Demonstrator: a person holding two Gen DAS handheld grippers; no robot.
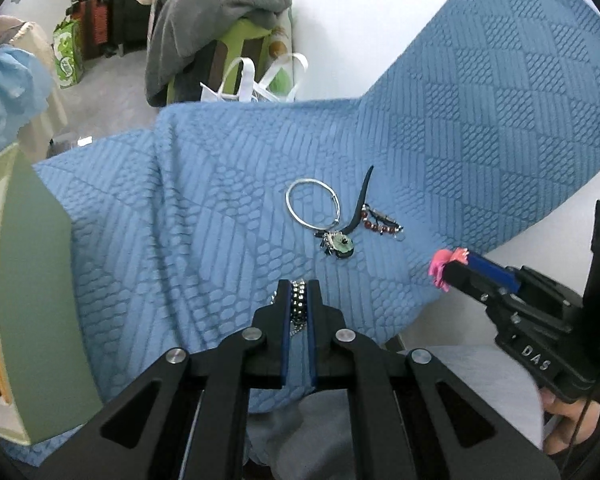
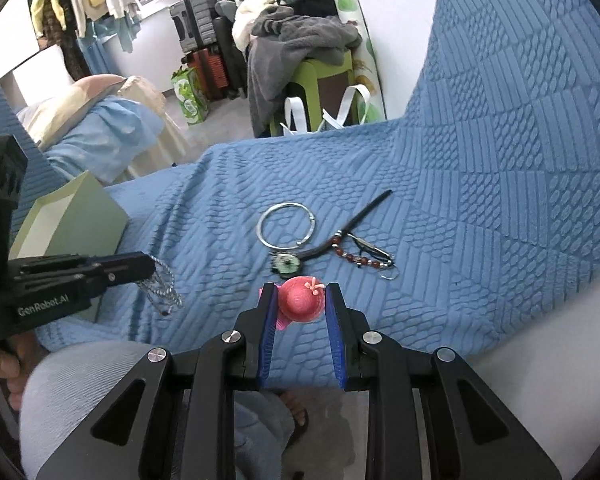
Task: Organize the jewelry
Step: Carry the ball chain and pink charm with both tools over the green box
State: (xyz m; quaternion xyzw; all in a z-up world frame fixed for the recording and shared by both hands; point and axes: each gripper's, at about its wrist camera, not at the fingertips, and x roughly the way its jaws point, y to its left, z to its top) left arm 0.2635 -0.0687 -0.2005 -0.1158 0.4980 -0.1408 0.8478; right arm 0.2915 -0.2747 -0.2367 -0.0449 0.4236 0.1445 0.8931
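My left gripper is shut on a rhinestone chain bracelet, which hangs from it above the blue quilt; in the right wrist view the chain dangles from the left gripper. My right gripper is shut on a small pink hat-shaped ornament; in the left wrist view it shows at the right. On the quilt lie a silver bangle, a green pendant on a black cord and a red bead bracelet.
A pale green box stands at the quilt's left edge, also in the right wrist view. A stool piled with grey clothes, suitcases and a white bag stand beyond the bed. My lap is under the grippers.
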